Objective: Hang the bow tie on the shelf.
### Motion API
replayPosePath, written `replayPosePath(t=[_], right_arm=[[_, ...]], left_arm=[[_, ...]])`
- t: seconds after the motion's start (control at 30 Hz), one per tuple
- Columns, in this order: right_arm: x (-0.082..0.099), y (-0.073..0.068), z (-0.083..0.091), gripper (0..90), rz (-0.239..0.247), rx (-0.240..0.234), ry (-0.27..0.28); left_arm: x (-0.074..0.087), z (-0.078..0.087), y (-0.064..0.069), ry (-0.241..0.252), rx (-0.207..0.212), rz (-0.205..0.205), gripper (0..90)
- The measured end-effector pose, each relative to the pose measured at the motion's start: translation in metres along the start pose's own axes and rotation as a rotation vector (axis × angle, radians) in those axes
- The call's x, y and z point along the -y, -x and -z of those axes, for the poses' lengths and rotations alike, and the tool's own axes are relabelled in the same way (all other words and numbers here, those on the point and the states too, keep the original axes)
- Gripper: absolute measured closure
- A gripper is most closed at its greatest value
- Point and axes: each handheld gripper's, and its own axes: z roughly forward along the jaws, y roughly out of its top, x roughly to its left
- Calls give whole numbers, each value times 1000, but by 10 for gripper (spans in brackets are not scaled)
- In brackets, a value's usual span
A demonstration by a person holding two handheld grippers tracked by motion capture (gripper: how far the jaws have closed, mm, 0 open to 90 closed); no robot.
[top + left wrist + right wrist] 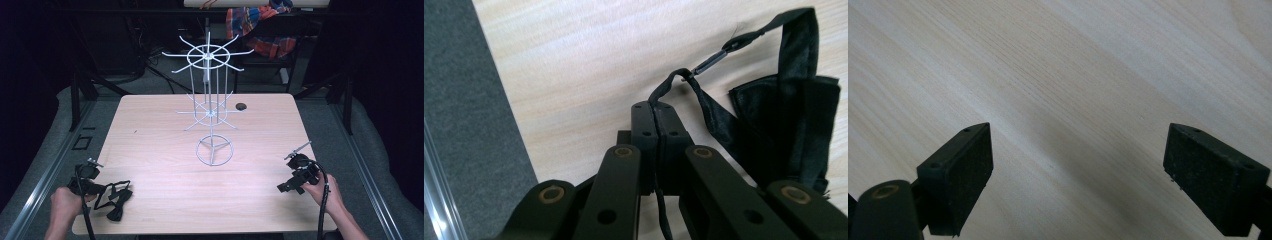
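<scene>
- Left tool (655, 107) clamped on strap of black bow tie (784, 125), near table (165, 130) corner.
- Right tool (1078, 165) jaws wide apart over bare table, holding nothing.

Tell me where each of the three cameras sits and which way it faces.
High view: above the person's side, looking forward and down on the table and wire rack; both hands show.
Left gripper view: rides the left gripper, looking along its jaws, shut on the black bow tie's strap.
Right gripper view: rides the right gripper, open jaws over bare wood.
Shared: high and left views both show the bow tie.
</scene>
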Motion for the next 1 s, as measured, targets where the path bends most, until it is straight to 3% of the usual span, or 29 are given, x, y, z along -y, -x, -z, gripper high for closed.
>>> replayPosePath(t=[0.03,0.07,0.13,0.47,0.57,0.6,0.67,1.0], right_arm=[[1,-2,-3,122,-34,-4,33],[1,-2,-3,122,-34,-4,33],[0,1,0,123,-4,-1,-7],[0,0,0,125,-4,-2,-13],[0,-1,1,125,1,32,-20],[1,-1,0,125,0,13,-16],[1,-2,-2,126,-20,2,-2],[0,2,0,126,10,16,-34]], left_arm=[[0,3,1,14,-3,-3,888],[0,3,1,14,-3,-3,888],[-1,7,3,43,-5,-2,889],[-3,20,9,121,-17,-13,889],[-3,26,10,147,-18,-8,890],[-3,30,11,161,-23,-9,892],[-4,35,13,186,-28,-16,893],[-7,54,27,270,-57,-62,893]])
